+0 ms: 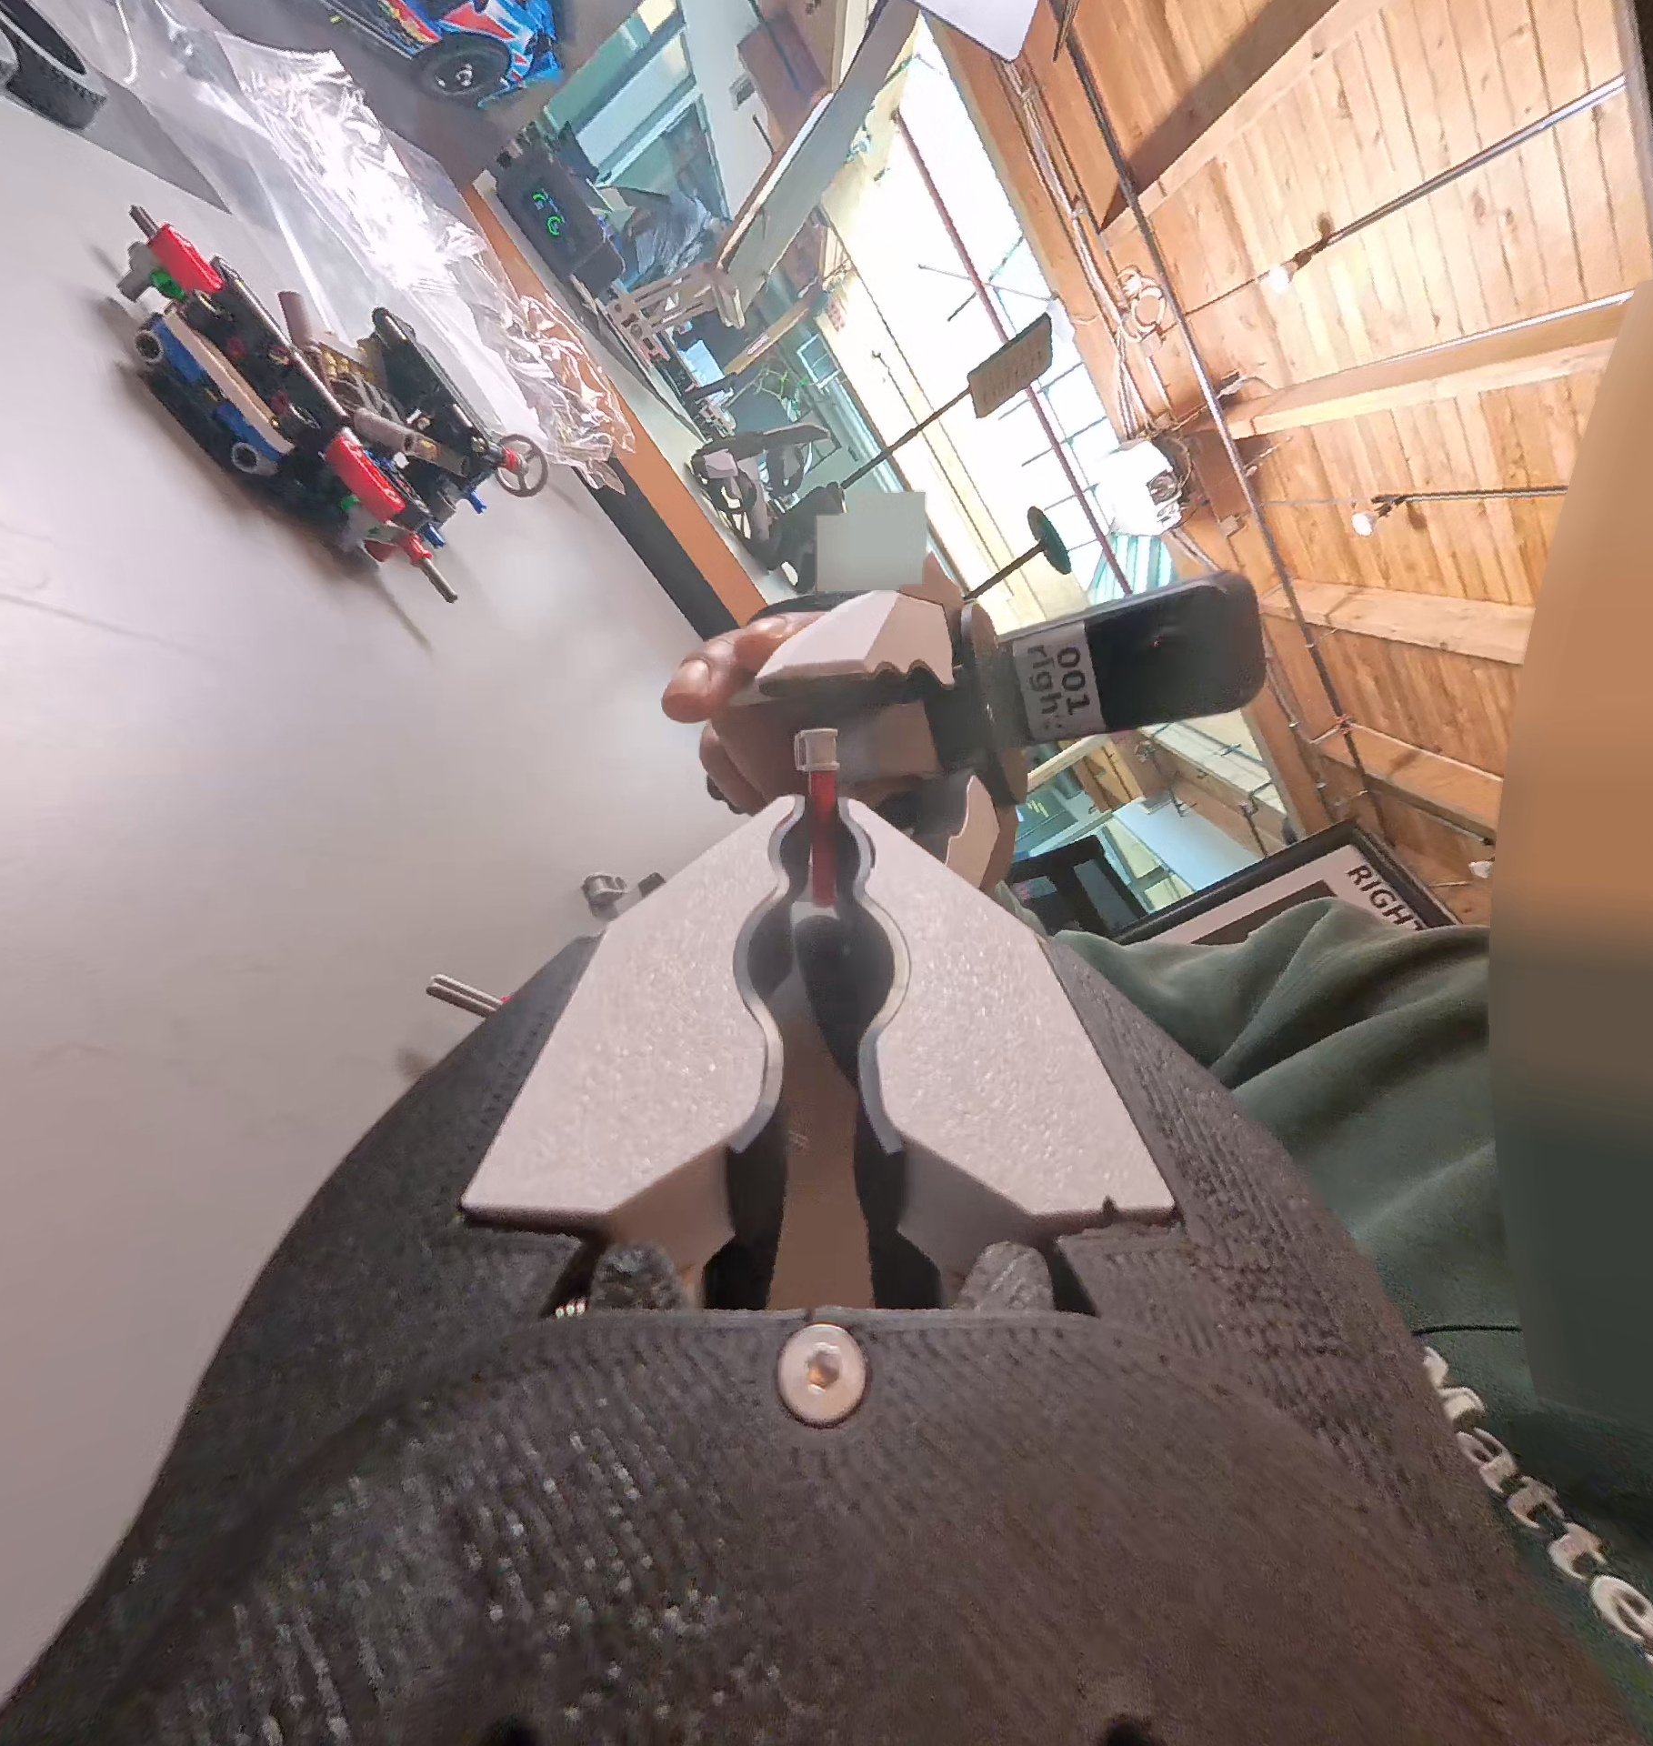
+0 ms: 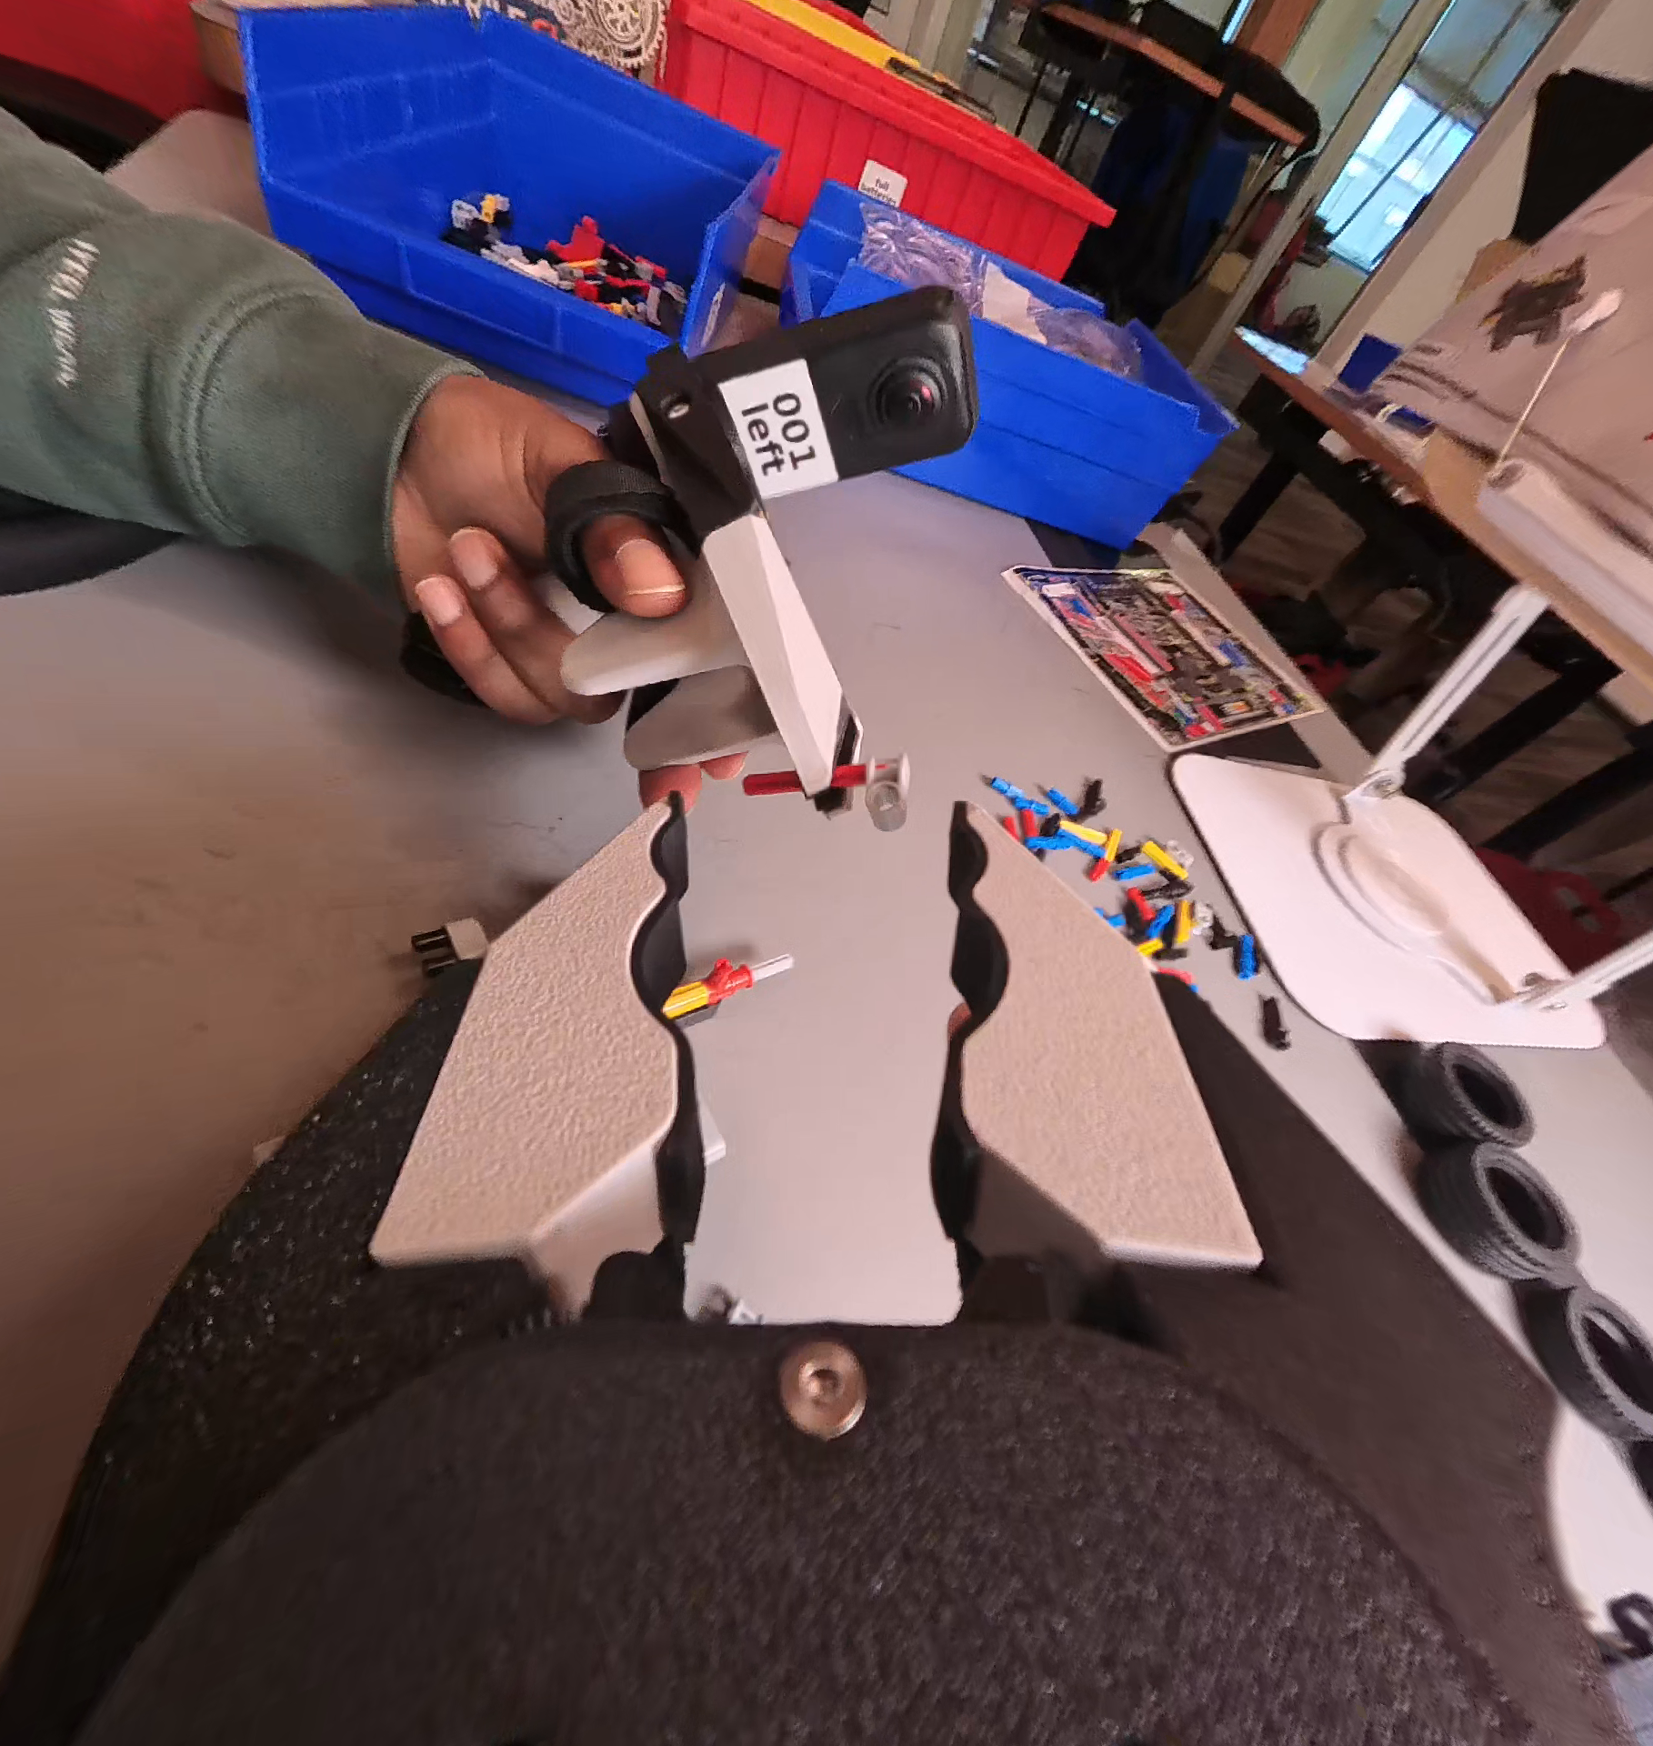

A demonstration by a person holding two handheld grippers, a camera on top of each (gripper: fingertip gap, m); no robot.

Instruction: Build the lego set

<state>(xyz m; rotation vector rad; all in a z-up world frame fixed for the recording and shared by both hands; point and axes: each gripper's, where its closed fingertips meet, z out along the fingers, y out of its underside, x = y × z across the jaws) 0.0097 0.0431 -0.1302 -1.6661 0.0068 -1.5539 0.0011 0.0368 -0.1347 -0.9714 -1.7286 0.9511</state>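
Observation:
My left gripper [image 1: 821, 831] is shut on a red axle [image 1: 821, 841] with a grey connector [image 1: 818, 751] on its far end, held above the table. The right wrist view shows this gripper [image 2: 827, 798] ahead with the red axle [image 2: 771, 782] crosswise and the grey connector [image 2: 887, 789] at its right end. My right gripper [image 2: 818, 831] is open and empty, a little short of the axle. It also shows in the left wrist view [image 1: 785, 680], beyond the connector. A part-built lego chassis [image 1: 303, 397] sits on the table at the upper left.
A small yellow-red-grey subassembly [image 2: 719, 983] lies between my right fingers. A scatter of small coloured pins [image 2: 1125, 879] lies to the right, beside a white lamp base [image 2: 1371, 907], an instruction booklet [image 2: 1163, 652] and black tyres [image 2: 1503, 1200]. Blue bins [image 2: 483, 189] stand behind. Left and right tips are no more than a few centimetres apart. The right tips stand about 8 cm off the small yellow-red-grey subassembly [image 2: 719, 983].

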